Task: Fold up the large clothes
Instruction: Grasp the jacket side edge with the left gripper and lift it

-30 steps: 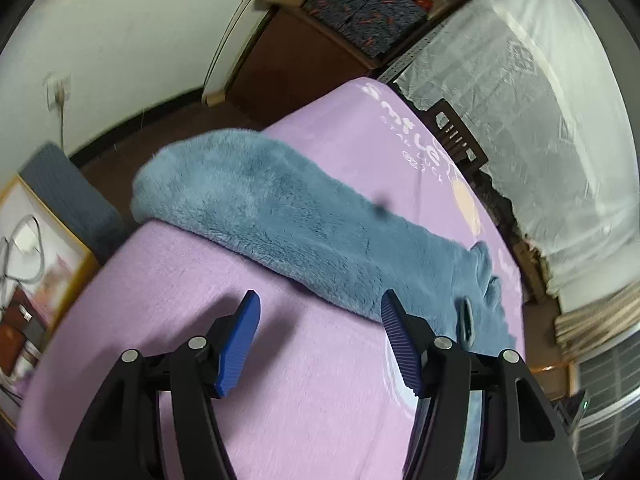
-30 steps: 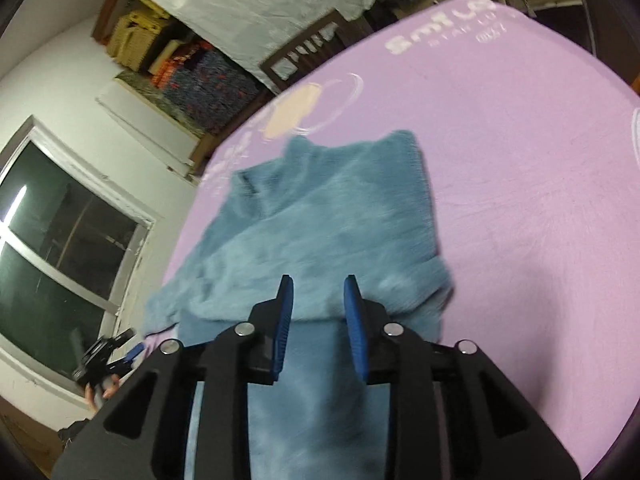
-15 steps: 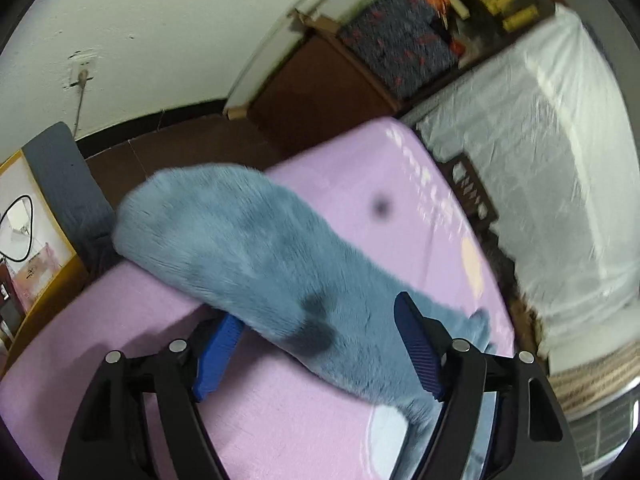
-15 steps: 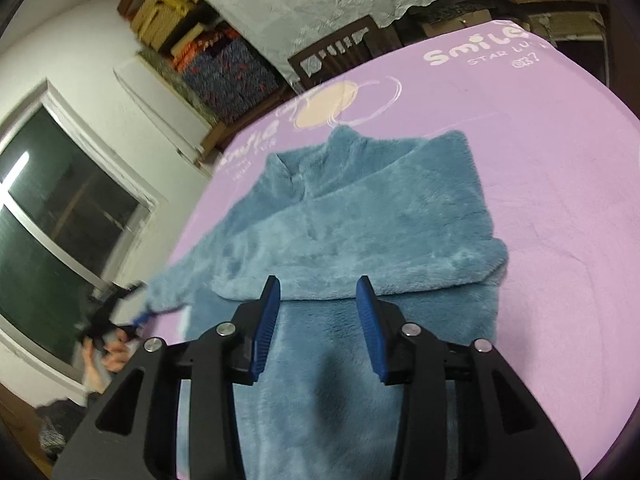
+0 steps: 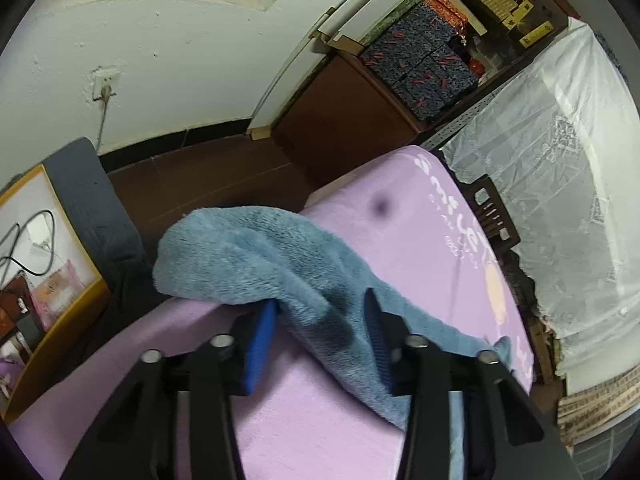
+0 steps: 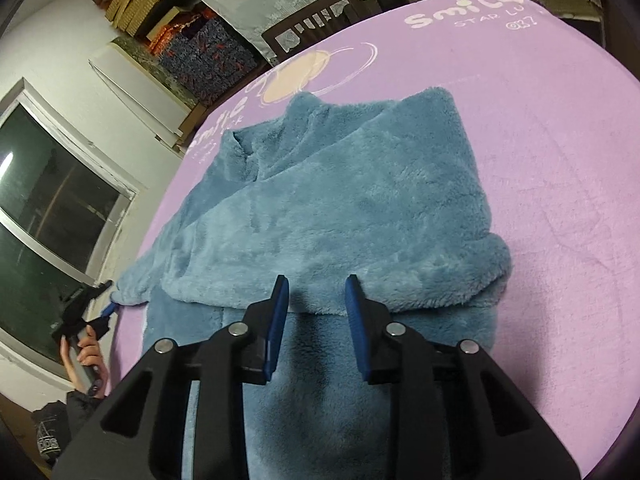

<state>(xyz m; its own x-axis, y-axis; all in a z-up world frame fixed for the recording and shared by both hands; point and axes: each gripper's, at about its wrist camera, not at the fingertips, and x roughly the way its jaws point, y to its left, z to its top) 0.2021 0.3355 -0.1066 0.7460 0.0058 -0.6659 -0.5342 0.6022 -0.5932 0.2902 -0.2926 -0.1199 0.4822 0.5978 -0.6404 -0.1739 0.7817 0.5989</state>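
Blue fleece sleeve (image 5: 256, 264) between left jaws

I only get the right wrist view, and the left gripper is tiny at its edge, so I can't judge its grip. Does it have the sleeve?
Observer: Yes, it looks so. In the left wrist view the left gripper has just been closing its jaws, and the blue sleeve is bunched between the pads.
Operator: Where does the cuff end sit?
Observer: It reaches past the edge of the purple cover, over the dark grey cushion beside the bed.
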